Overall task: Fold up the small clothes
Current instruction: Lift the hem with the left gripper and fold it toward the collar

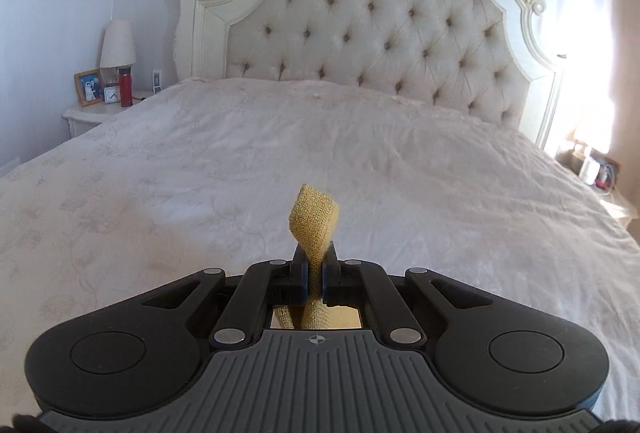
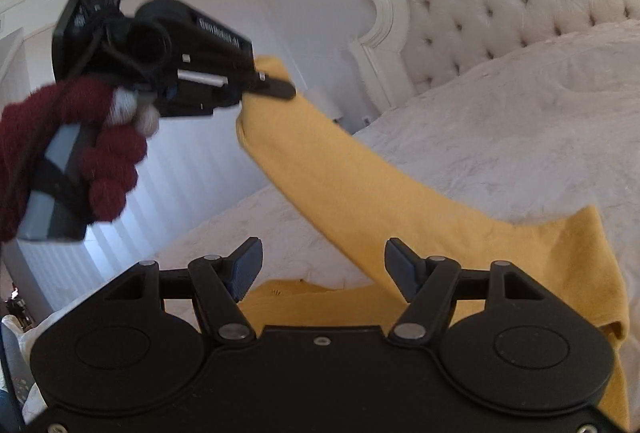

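Observation:
A mustard-yellow knit garment [image 2: 532,257] lies on the bed, one long part pulled up off it. My left gripper [image 1: 315,273] is shut on that part's end, and a tuft of the yellow knit [image 1: 314,217] sticks up past the pads. In the right wrist view the left gripper [image 2: 276,87] hangs high at the left, held by a hand in a dark red glove [image 2: 80,153], with the cloth stretched down from it to the bed. My right gripper [image 2: 323,265] is open low over the garment, with nothing pressed between its fingers.
The bed [image 1: 200,173] has a pale quilted cover and a tufted cream headboard [image 1: 368,25]. A nightstand [image 1: 96,113] at the far left carries a lamp, a red bottle [image 1: 125,87] and a photo frame. Small items sit on a stand at the right [image 1: 596,169] in bright window light.

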A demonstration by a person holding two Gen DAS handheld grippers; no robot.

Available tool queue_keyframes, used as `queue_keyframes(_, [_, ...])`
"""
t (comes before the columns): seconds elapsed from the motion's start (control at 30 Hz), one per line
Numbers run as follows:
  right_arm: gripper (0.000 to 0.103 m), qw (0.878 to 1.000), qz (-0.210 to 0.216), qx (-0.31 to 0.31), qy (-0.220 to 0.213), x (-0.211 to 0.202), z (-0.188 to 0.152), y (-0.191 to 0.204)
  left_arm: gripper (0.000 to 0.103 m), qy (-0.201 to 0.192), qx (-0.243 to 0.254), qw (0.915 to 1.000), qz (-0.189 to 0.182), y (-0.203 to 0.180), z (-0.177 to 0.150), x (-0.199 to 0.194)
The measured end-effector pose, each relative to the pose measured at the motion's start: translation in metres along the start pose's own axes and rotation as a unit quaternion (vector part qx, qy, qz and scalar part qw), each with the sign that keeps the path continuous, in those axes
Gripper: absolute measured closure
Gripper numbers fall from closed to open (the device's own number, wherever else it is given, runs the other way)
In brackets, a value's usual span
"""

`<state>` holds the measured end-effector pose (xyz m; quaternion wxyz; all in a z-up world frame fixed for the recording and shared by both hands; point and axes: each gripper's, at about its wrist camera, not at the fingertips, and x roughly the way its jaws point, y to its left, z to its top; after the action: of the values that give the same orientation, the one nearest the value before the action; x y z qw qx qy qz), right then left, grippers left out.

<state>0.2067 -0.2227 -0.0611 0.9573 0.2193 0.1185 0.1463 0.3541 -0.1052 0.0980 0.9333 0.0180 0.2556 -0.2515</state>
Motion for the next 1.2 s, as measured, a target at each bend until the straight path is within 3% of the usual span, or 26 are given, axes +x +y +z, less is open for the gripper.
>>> queue_keyframes(0.13, [0.031,0.999,0.005,0.022,0.04,0.016,-0.008,-0.006,0.098,-0.005,-0.016,0.9996,-0.025,-0.004,0.014,-0.004])
queue_keyframes(0.37, [0.03,0.999,0.008,0.002,0.054,0.02,-0.016,0.003,0.098,-0.01,-0.038,0.9946,-0.096,-0.036,0.047,-0.002])
queue_keyframes(0.57, [0.017,0.998,-0.04,0.011,0.053,0.026,-0.018,-0.011,0.098,-0.012,-0.053,0.9815,-0.183,-0.075,0.063,-0.001])
queue_keyframes(0.67, [0.015,0.994,-0.068,0.032,0.077,0.032,-0.025,-0.023,0.098,-0.018,-0.038,0.9795,-0.197,-0.087,0.063,0.001])
queue_keyframes(0.87, [0.015,0.973,-0.187,0.108,0.084,0.026,-0.028,-0.063,0.098,-0.019,-0.039,0.9836,-0.175,-0.065,0.049,0.001])
queue_keyframes(1.07, [0.015,0.965,-0.247,0.073,0.049,0.012,-0.022,-0.057,0.098,-0.004,-0.068,0.9916,-0.109,-0.005,0.026,-0.012])
queue_keyframes(1.2, [0.015,0.959,-0.278,0.039,0.036,0.011,-0.018,-0.05,0.098,0.016,-0.107,0.9926,-0.055,0.049,-0.005,-0.019])
